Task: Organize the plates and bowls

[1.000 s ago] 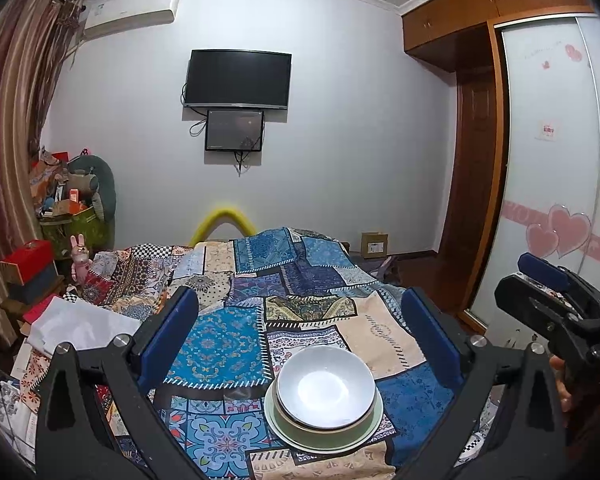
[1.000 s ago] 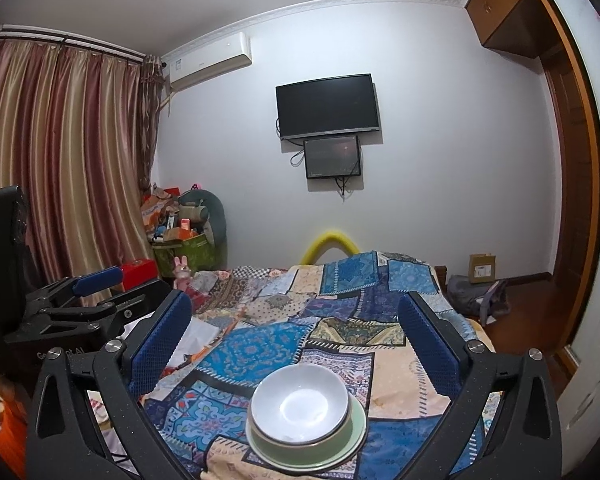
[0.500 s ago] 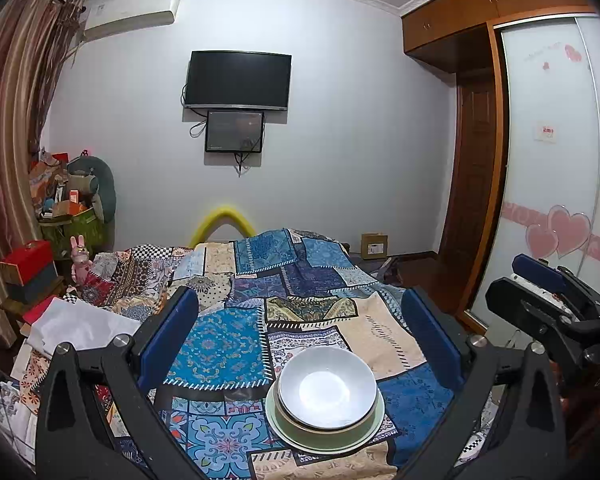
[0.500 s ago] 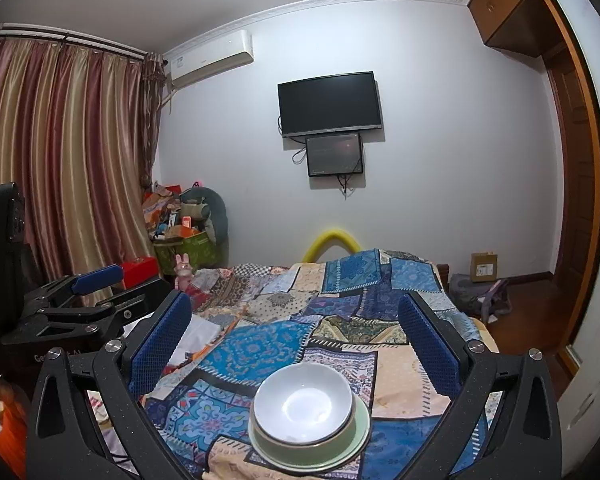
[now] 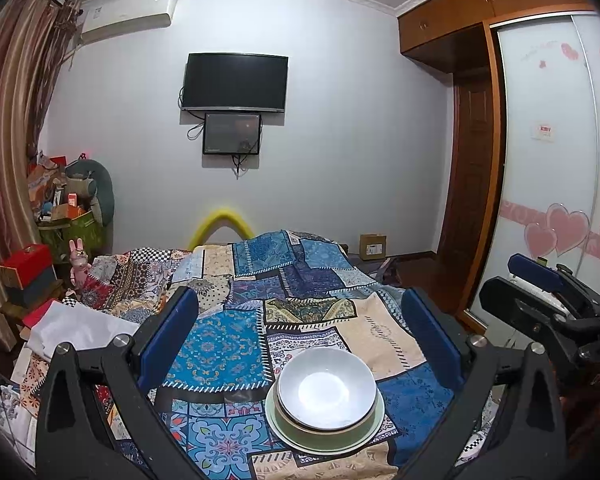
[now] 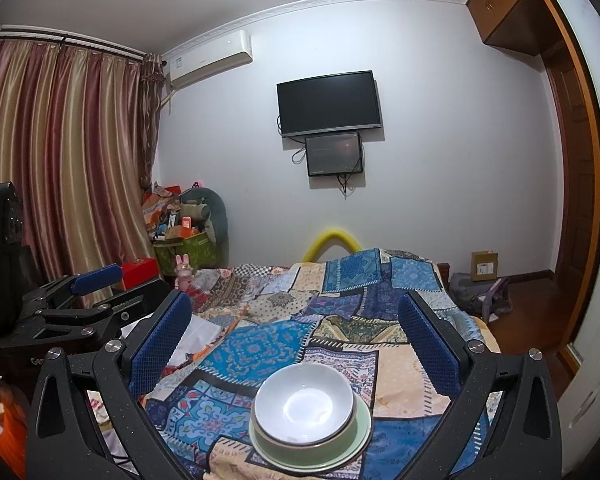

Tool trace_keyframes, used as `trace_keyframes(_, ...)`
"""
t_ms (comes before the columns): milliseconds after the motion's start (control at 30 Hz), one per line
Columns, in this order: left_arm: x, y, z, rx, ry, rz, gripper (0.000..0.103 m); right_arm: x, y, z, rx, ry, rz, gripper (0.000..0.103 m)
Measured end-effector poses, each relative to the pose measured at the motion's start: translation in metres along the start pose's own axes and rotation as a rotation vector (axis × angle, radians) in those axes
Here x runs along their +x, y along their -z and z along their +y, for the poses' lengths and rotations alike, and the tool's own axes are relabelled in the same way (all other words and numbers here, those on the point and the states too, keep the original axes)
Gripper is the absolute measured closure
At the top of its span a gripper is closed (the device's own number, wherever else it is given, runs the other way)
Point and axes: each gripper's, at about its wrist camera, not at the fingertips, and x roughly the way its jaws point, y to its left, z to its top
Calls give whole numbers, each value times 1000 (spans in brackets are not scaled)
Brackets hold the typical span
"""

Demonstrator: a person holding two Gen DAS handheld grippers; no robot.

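Both tongs, left tongs (image 5: 300, 340) and right tongs (image 6: 296, 336), hang spread wide and empty above the white ceramic bowl (image 5: 327, 388), which sits nested in a darker-rimmed bowl on a pale green plate (image 5: 364, 434) on the near patchwork quilt bed (image 5: 220, 344). Over the last second little shifted; the stack looks done. Only the right view shows the striped curtain (image 6: 60, 152).

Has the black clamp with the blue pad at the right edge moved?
Yes. The right gripper has drifted left, judged against the pink hearts on the wardrobe door.
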Motion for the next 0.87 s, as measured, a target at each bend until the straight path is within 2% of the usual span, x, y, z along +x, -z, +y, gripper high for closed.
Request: trace_keyframes(867,4,-1,-1,-20,35,11,0,5,1,-3,0,-1,16,0)
